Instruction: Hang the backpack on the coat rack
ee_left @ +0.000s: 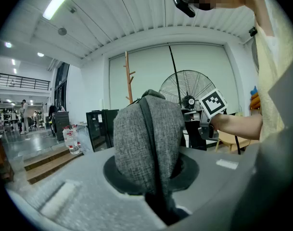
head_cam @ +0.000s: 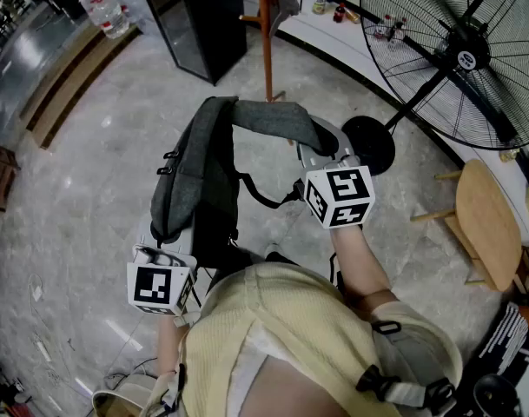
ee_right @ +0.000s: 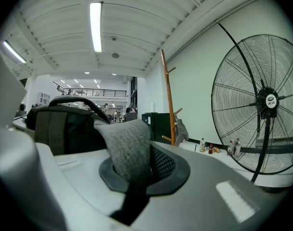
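Backpack (head_cam: 199, 176): dark grey, off the floor, hanging in front of the person between the two grippers, not on the rack yet.

Left hand-held gripper (ee_left: 153, 189): jaws nearly together, clamped on a grey shoulder strap (ee_left: 146, 138) that runs up out of the slot. Right hand-held gripper (ee_right: 132, 177): same, pinched tight on the other strap (ee_right: 129, 146), with the bag body off to its left. Both point roughly level, towards the rack.

Coat rack (head_cam: 266, 33): orange wooden pole with pegs, well ahead of the bag near the wall. Something grey already hangs on a low peg; the upper pegs look free in the gripper views.

Progress, my read: pick-up done, bag carried. Left to do: close the gap to the rack, lift a strap or the top handle over a peg, let go. Roughly halfway.

Floor (head_cam: 82, 189): glossy pale marble tile.

Room: big black pedestal fan (head_cam: 459, 55) to the right of the rack, black cabinet (head_cam: 195, 20) to its left, small wooden stool (head_cam: 488, 224) at right, shrink-wrapped water bottles (head_cam: 103, 7) on a step far left. White ribbed ceiling with strip lights.
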Demonstrator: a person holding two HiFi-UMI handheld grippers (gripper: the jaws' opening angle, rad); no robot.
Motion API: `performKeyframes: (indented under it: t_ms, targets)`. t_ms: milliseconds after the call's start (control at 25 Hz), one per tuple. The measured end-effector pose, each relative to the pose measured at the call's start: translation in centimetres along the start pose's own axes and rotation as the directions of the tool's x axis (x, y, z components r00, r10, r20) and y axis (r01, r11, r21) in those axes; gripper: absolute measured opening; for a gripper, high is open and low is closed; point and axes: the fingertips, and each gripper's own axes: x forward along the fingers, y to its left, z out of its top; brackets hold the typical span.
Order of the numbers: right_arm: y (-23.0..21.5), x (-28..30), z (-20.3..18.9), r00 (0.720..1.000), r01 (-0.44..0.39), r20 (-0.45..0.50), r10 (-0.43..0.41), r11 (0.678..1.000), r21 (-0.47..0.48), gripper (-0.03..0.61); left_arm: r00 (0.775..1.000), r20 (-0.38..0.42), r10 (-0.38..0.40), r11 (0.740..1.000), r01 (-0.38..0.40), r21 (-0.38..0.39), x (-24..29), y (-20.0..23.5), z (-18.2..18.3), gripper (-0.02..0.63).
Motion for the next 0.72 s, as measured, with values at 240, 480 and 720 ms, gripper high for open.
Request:
performKeyframes:
  t_ms: [240,480,720]
  targets:
    - [-0.5,-0.8,-0.4,1.000,-0.012,0.006,0.011,1.000,0.025,0.021,1.000,-0.010,0.009,1.000,-0.009,-0.005,-0.3,-1.2,-0.2,0.060]
    - [-0.1,0.3,-1.9,1.000,0.004,-0.019,-0.003,0.999,0.048,0.023,0.999,-0.041,-0.005,1.000,0.004,-0.014,0.2,0.0,-1.2,0.060]
    - [0.1,2.0,-3.4,0.995,0.016,-0.098,-0.014,1.000,0.024,0.023,0.998,-0.067,-0.020,1.000,0.018,-0.020,2.2,1.3,-2.7,0.060]
